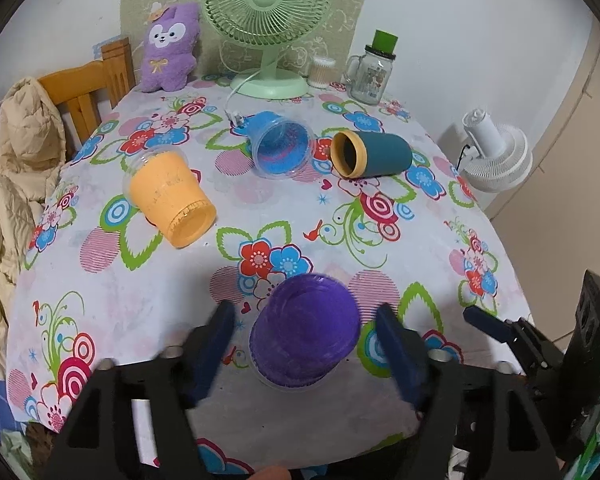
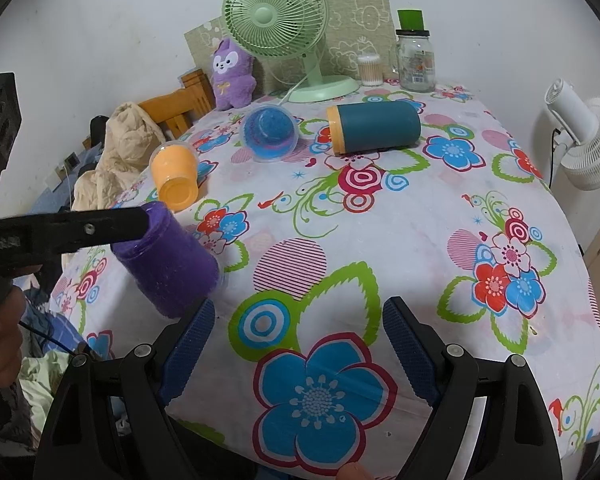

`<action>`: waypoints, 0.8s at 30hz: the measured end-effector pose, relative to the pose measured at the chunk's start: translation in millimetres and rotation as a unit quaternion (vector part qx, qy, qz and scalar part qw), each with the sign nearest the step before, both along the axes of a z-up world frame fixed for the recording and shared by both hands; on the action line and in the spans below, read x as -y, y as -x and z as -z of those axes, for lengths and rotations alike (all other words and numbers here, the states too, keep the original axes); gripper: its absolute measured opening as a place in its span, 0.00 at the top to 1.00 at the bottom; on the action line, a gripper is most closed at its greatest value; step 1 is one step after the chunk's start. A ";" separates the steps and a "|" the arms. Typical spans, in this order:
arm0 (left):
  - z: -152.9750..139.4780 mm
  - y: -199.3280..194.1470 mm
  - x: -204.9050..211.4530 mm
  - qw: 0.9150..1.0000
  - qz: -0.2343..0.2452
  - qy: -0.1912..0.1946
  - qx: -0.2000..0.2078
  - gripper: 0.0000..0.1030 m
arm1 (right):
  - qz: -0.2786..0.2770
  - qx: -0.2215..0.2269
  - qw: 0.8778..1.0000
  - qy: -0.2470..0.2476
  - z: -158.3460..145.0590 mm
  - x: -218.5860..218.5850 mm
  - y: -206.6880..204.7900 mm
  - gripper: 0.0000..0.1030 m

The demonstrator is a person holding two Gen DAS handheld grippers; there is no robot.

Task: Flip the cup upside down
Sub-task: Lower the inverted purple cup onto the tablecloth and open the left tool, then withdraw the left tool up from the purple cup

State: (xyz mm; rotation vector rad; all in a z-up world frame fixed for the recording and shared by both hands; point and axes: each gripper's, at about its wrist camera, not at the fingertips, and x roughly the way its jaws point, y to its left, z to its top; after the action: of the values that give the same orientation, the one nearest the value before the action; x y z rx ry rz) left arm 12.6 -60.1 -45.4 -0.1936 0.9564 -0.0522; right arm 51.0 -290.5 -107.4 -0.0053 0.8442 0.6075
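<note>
The table (image 1: 148, 312), covered with a flowered cloth, was seen carrying everything in play. A green fan (image 1: 268, 12), a purple plush toy (image 1: 170, 50) and a glass jar (image 1: 372, 72) were ranged along its far edge, probably pushed back so that the middle was kept free for handling.

Three cups were lying on their sides in the middle: a teal cup (image 1: 374, 154) with a yellow rim, a blue cup (image 1: 282, 146) just beside it, and an orange cup (image 1: 172, 196) well apart to the left. They were judged not yet turned over.

The purple cup (image 1: 306, 330) was found at the near edge of the table. In the left wrist view its flat base was turned toward the camera; in the right wrist view it stood tilted, base raised and rim (image 2: 220, 276) toward the cloth. Whether the rim had touched the cloth could not be told. It appeared to be translucent plastic tinted deep purple, tapering toward the base, with a clear lip.

The left gripper (image 1: 306, 320) was held with its fingers apart on either side of the cup, not clearly pressed against it, so release was judged likely. The right gripper (image 2: 298, 316) was held apart over bare cloth, with nothing between its fingers, apparently kept idle.
</note>
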 end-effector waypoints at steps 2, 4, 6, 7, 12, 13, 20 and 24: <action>-2.2 1.0 -1.6 1.000 0.000 0.008 0.004 0.21 | 0.001 0.001 1.000 0.000 -0.9 0.0 -0.3 0.15; -3.3 0.9 -1.6 1.000 -0.002 0.009 0.006 0.19 | 0.001 0.001 1.000 0.000 -2.1 0.0 -0.9 0.15; -2.8 0.2 -2.2 1.000 -0.005 0.006 0.005 0.19 | 0.002 0.003 1.000 0.001 -3.5 -0.5 -1.0 0.15; -2.5 0.3 -2.3 1.000 -0.006 0.006 0.004 0.18 | 0.003 0.004 1.000 0.001 -4.2 -0.6 -1.1 0.15; -5.0 3.4 -5.9 1.000 -0.011 0.006 0.010 0.16 | 0.008 0.010 1.000 0.003 -10.7 -1.9 -2.5 0.15; -6.4 4.4 -6.9 1.000 -0.012 0.006 0.013 0.15 | 0.010 0.012 1.000 0.005 -12.9 -2.5 -3.1 0.15; -19.3 13.4 -18.3 0.998 -0.030 0.009 0.048 0.10 | 0.022 0.041 0.999 0.001 -37.4 -9.4 -1.2 0.15; -26.3 17.8 -25.3 0.997 -0.039 0.008 0.064 0.09 | 0.023 0.065 0.998 0.004 -53.9 -17.7 0.8 0.15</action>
State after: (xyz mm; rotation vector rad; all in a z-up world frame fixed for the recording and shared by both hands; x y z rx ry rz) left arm -5.2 -34.8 -19.1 -0.2391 0.8212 0.0002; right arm 50.2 -272.9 -53.4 -0.0314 0.7187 0.5547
